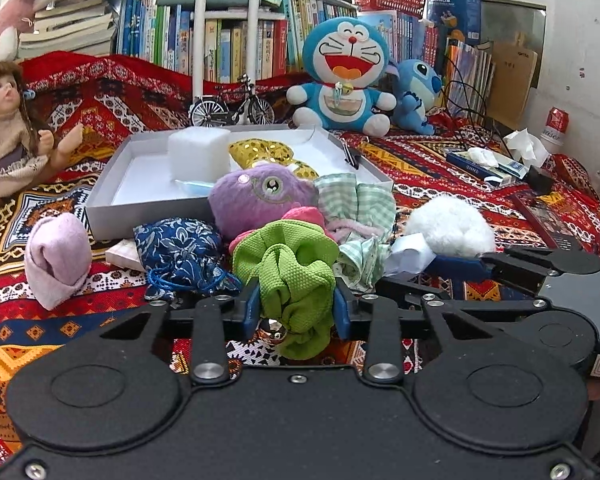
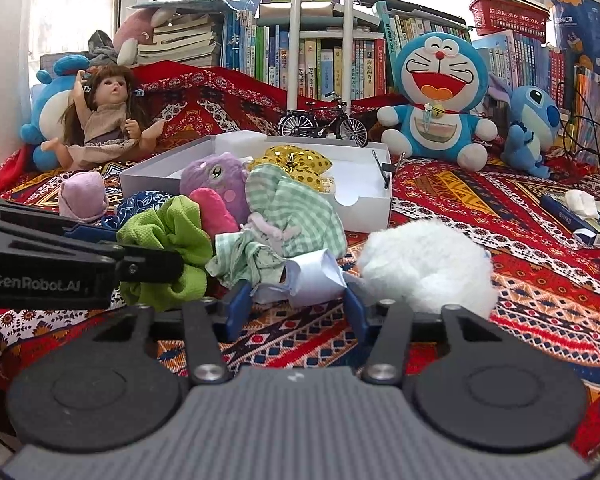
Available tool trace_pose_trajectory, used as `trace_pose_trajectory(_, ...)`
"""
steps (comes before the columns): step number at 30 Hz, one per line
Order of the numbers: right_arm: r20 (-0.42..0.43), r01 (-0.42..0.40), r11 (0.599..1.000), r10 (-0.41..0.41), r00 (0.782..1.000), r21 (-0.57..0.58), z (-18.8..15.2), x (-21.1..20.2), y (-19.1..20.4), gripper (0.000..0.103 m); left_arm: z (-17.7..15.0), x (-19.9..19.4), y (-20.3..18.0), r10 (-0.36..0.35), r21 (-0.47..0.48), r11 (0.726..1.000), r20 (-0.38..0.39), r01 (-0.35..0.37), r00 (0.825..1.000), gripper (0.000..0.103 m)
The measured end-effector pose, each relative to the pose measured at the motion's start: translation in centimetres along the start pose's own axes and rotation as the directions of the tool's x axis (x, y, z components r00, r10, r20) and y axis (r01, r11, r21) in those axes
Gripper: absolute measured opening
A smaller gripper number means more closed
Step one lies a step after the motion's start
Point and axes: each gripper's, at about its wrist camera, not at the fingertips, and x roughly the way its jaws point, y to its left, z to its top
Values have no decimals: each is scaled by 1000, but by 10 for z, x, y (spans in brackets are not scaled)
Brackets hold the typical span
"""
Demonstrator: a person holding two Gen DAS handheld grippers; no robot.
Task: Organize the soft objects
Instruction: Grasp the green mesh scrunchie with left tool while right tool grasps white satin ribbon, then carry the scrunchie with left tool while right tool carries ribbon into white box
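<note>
We are in the picking stage of tidying the soft things into the white box (image 1: 112, 184), which sits on the patterned cloth (image 1: 60, 320) just beyond the pile. Our left hand-held gripper (image 1: 296, 306) is closed on the green scrunchie (image 1: 288, 264), its blue fingers (image 1: 251, 306) pressing the bunched fabric from both sides at the near edge of the pile. Our right hand-held gripper (image 2: 298, 304) sits around a crumpled white paper-like piece (image 2: 312, 272), fingers at a middling width either side of it; whether they actually pinch it we cannot tell.

The rest of the pile lies between us and the box: a purple plush toy (image 1: 260, 196) leaning on the box's near wall, a green checked cloth (image 1: 356, 204) to its right, a blue patterned pouch (image 1: 176, 248) to its left, a pink rolled cloth (image 1: 56, 260) further left, and a white fluffy ball (image 1: 452, 224) on the right. Already in the box are a white foam block (image 1: 198, 152) and a gold sequinned item (image 1: 268, 152).

Next, we judge, the scrunchie needs lifting clear of the pile and carrying over the near wall into the open left part of the box. The fabric is loose, so it may drag the neighbouring pouch cord or slip as it rises.
</note>
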Motion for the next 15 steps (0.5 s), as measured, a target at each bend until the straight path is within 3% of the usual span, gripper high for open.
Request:
trace_pose_trajectory(4,-7,17,1000,-17,1000,6,2,-1,0,32,3,-5,4,8,-12,1000,12,-8,1000,31)
trace_pose_trajectory(15,32,17,1000,-18,999,15,7,-14,1,32,15,-23,12,22,-35,999,67,-20,998,30)
